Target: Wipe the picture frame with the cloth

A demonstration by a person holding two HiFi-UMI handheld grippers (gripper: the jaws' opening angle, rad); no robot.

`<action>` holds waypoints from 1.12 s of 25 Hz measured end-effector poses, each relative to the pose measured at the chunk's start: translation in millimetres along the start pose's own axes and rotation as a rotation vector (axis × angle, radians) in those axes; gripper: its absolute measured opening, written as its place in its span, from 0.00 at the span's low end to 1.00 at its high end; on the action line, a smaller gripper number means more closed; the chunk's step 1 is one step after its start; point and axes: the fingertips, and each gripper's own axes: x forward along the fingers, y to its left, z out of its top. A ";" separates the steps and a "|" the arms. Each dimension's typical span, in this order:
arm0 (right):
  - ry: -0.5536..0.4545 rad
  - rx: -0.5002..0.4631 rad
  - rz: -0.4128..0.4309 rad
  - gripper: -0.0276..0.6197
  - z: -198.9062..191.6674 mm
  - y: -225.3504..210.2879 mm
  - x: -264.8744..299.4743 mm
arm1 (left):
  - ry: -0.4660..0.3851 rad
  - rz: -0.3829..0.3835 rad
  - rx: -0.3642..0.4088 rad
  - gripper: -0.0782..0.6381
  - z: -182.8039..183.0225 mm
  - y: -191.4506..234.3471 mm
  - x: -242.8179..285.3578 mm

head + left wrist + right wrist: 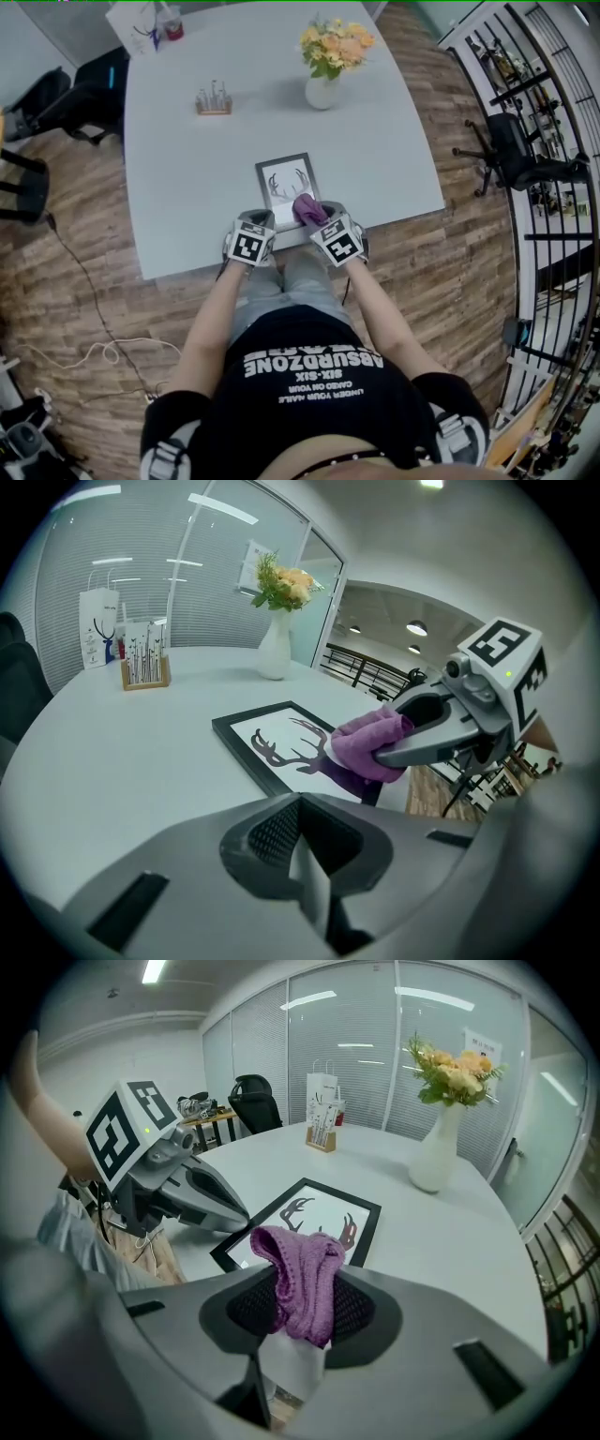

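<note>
Head view: grey table (187, 178), wood floor (89, 300); right claw (316, 213) clamps cloth (306, 205).

The room is brightly, evenly lit by ceiling strip lights (150, 971). Soft shadows are cast on the worktop (178, 159). Edges are bent by fisheye distortion; corners are darkened.
</note>
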 end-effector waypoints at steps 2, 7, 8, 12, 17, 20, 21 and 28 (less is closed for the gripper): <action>-0.002 -0.004 -0.004 0.24 0.9 -1.4 1.9 | 0.006 -0.008 -0.011 0.13 0.3 0.4 0.0; -0.009 -0.012 -0.025 0.24 5.6 -8.3 5.8 | 0.008 -0.016 -0.022 0.13 -0.1 -0.6 0.4; -0.010 -0.013 -0.029 0.24 6.6 -10.4 6.9 | 0.009 -0.022 -0.024 0.13 -0.7 -1.1 1.2; -0.011 -0.019 -0.025 0.24 10.6 -16.4 12.9 | 0.014 -0.012 -0.018 0.13 -1.8 1.2 0.5; -0.018 -0.035 -0.032 0.24 20.0 -26.0 20.6 | 0.028 -0.023 -0.017 0.13 0.0 0.4 0.7; -0.021 -0.020 -0.032 0.25 25.6 -32.3 25.6 | 0.054 -0.032 -0.015 0.13 -0.2 1.0 1.4; -0.022 -0.014 -0.031 0.25 27.6 -34.4 27.1 | 0.069 -0.035 -0.012 0.13 -0.7 0.9 1.0; -0.043 0.014 -0.042 0.25 43.0 -48.0 37.8 | 0.100 -0.047 -0.021 0.13 -2.4 4.6 3.1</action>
